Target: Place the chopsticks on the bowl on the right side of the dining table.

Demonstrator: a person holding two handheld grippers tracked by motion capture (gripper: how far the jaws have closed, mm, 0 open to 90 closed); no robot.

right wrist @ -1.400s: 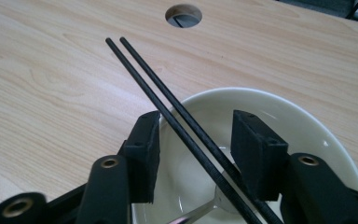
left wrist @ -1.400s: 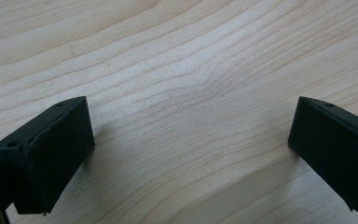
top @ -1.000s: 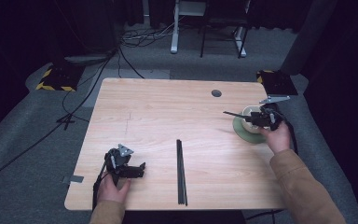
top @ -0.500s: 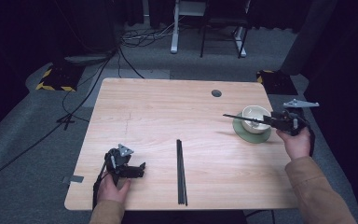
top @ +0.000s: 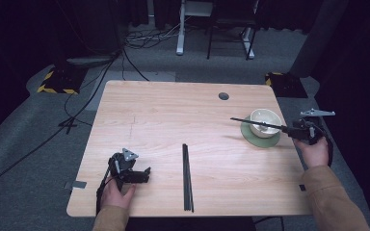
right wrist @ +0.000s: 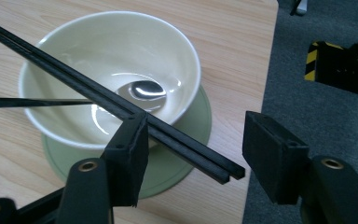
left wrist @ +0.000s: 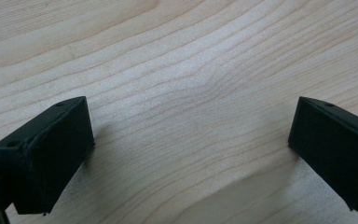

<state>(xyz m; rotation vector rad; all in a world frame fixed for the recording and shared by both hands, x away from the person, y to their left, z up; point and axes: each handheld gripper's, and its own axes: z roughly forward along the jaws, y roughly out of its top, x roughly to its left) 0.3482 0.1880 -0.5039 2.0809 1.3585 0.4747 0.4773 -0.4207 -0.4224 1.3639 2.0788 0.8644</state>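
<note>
Pale wood makes up the counter (top: pixel 173 120), seen from the high view with a cream bowl (top: pixel 265 120) set on a green plate (top: pixel 250 137) near its right edge. A pair of black chopsticks (top: pixel 257 123) is laid across the bowl's rim, its far end reaching left over the counter and its near end at the right gripper (top: pixel 298 131), which is held beside the counter's right edge. A second pair of black sticks (top: pixel 187 178) lies flat near the front middle. The left gripper (top: pixel 134 174) is rested on the counter at the front left, well apart from the bowl.

In the left gripper view, the jaws are spread wide over bare wood, with nothing between them.

In the right gripper view, the chopsticks (right wrist: pixel 121 109) are seen crossing the bowl (right wrist: pixel 116 60), their end touching the inner face of the left jaw; the right jaw stands clear of them. The jaws have just been opening, so the sticks lie between them unpinched
</note>
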